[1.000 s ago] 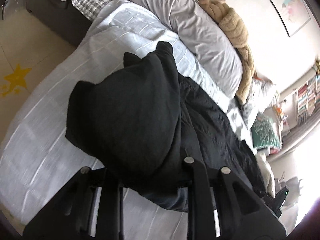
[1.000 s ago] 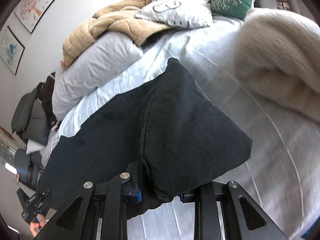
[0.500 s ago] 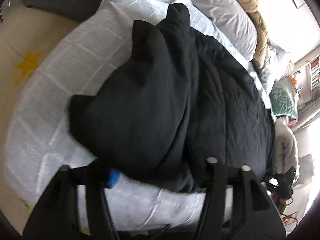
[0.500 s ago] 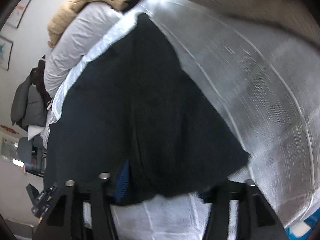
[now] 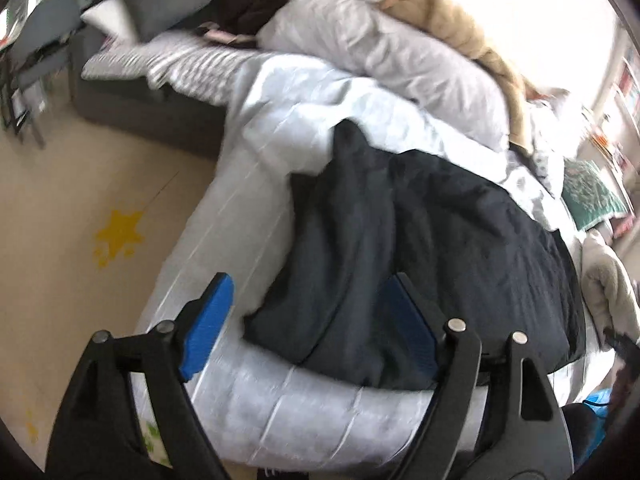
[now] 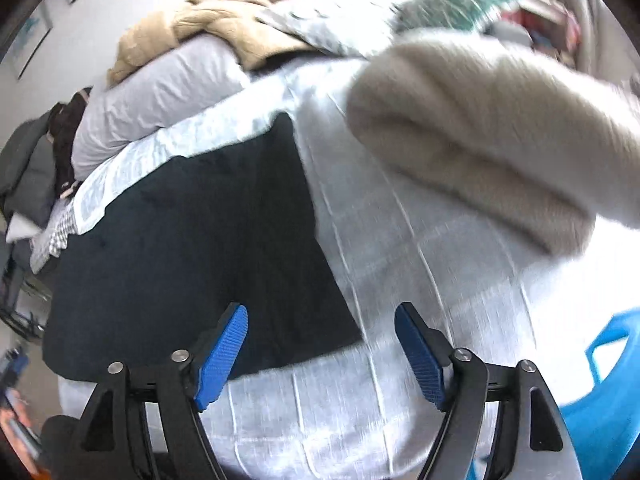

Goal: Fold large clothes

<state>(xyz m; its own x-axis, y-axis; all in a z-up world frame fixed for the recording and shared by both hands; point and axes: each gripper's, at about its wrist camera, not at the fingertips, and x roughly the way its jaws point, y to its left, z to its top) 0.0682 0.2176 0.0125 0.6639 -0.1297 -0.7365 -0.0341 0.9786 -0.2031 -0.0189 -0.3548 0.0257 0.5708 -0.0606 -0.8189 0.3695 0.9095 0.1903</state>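
A large black garment (image 5: pixel 420 248) lies folded over on the white bed (image 5: pixel 280 112), near its front edge. It also shows in the right wrist view (image 6: pixel 192 232), spread flat. My left gripper (image 5: pixel 308 320) is open, its blue pads (image 5: pixel 208 324) apart, just in front of the garment's near left corner, holding nothing. My right gripper (image 6: pixel 324 352) is open and empty, above the bed edge (image 6: pixel 360 400) at the garment's near right corner.
Grey pillow (image 5: pixel 384 52) and tan blanket (image 5: pixel 452 24) lie at the head of the bed. A cream fluffy blanket (image 6: pixel 480 136) lies right of the garment. A blue basket (image 6: pixel 600 392) stands at the lower right. Floor with a yellow star (image 5: pixel 120 232) is left.
Both grippers have opened and let go of the black garment, which now lies on the bed. Both have drawn back toward the bed's front edge.
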